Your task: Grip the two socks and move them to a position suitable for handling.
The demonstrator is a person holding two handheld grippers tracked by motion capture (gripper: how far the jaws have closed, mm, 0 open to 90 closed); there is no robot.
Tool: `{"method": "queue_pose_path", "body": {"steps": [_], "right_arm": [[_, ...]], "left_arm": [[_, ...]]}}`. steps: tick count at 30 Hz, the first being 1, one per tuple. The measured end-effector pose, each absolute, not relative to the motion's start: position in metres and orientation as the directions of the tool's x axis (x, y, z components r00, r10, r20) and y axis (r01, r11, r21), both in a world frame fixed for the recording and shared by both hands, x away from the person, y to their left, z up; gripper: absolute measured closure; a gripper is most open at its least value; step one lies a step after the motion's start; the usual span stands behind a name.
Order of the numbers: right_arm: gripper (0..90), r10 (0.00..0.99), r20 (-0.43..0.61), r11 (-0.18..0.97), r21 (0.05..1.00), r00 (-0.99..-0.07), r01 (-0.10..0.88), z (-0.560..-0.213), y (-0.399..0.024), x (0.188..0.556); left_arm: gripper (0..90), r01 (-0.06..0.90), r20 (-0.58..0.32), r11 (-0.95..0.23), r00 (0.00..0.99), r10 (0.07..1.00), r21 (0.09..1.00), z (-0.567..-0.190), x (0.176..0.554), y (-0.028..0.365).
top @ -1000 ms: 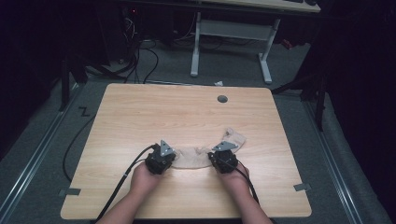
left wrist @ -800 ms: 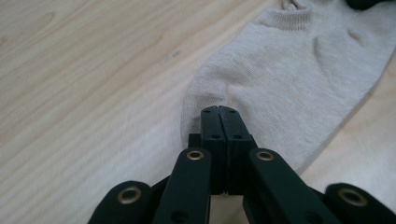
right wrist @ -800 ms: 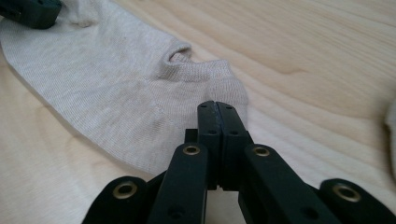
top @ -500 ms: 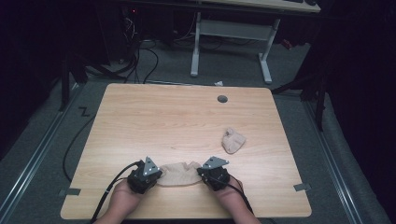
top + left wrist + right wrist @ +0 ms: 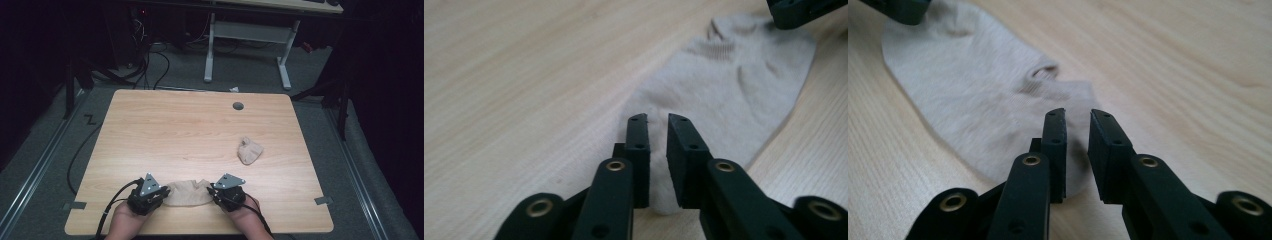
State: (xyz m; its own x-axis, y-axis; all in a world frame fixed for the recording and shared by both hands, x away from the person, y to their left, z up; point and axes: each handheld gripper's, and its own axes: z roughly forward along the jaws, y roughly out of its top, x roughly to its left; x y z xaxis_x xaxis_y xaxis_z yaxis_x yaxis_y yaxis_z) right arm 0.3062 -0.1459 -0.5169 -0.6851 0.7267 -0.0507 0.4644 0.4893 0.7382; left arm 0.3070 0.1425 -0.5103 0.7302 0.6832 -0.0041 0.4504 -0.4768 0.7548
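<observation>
Flat beige knit sock [image 5: 187, 192] between left gripper [image 5: 148, 196] and right gripper [image 5: 226, 190], fingers just parted.

Beige sock [image 5: 187, 193] lies flat near the table's front edge

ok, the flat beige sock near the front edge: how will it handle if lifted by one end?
Probably floppy: the flat sock lies limp on the table, thin knit with soft creases. Likely very light, so it should drape rather than hold shape. Unlikely to slide much; the ribbed fabric looks grippy on wood, as does the balled sock.
</observation>
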Motion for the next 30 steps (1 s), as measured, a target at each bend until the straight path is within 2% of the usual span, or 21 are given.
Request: {"method": "queue_pose_path", "body": {"steps": [7, 12, 16, 17, 20, 25, 30], "right_arm": [[74.6, 0.768, -0.043, 0.437, 0.765, -0.639, 0.474, -0.511, -0.162, 0.31], [68.8, 0.808, -0.056, 0.402, 0.78, -0.586, 0.48, -0.511, -0.181, 0.318], [66.8, 0.843, -0.059, 0.364, 0.795, -0.535, 0.486, -0.508, -0.198, 0.325], [66.7, 0.87, -0.054, 0.327, 0.806, -0.49, 0.493, -0.505, -0.211, 0.331], [71.0, 0.901, -0.057, 0.294, 0.808, -0.429, 0.51, -0.502, -0.23, 0.345], [88.1, 0.94, -0.062, 0.249, 0.797, -0.336, 0.55, -0.497, -0.255, 0.376], [89.9, 0.95, -0.095, 0.266, 0.743, -0.297, 0.614, -0.504, -0.265, 0.413]], "left_arm": [[68.8, 0.46, 0.003, -0.412, 0.664, 0.748, 0.787, -0.506, 0.314, 0.164], [59.6, 0.484, -0.004, -0.369, 0.61, 0.792, 0.793, -0.509, 0.324, 0.178], [58.6, 0.498, -0.013, -0.352, 0.591, 0.807, 0.792, -0.511, 0.327, 0.184], [58.5, 0.496, -0.018, -0.342, 0.588, 0.809, 0.798, -0.51, 0.328, 0.187], [58.4, 0.493, -0.022, -0.332, 0.583, 0.812, 0.804, -0.508, 0.329, 0.19], [58.5, 0.494, -0.028, -0.325, 0.582, 0.813, 0.806, -0.507, 0.329, 0.192], [58.6, 0.491, -0.031, -0.319, 0.58, 0.814, 0.811, -0.506, 0.329, 0.194]]}}
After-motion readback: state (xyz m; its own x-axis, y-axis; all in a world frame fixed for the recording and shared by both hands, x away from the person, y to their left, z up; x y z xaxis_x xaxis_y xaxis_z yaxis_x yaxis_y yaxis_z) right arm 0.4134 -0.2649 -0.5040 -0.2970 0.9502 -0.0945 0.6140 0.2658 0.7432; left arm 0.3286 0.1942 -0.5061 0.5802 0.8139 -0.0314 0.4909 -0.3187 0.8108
